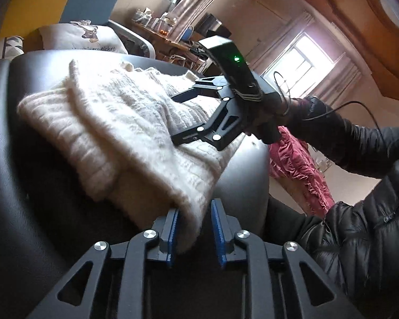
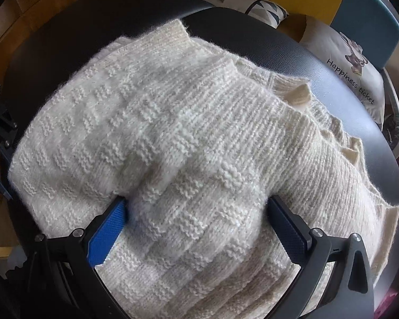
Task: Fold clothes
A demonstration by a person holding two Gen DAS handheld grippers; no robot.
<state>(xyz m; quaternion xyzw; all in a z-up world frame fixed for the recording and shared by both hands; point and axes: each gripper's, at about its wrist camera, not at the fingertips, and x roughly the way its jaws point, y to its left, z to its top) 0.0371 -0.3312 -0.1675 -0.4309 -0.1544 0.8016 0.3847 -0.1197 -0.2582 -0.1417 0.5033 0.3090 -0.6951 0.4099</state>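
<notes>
Sweater lies on table.

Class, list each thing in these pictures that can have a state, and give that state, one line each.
Cream knitted sweater: folded, lying on the dark round table.
Left gripper: open, sweater edge between its fingers.
Right gripper: open wide, fingers pressed down into the sweater.

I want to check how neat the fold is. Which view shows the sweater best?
The right wrist view: the sweater fills it from above, folded on the dark table. The left wrist view shows it only side-on, partly behind the right gripper.
</notes>
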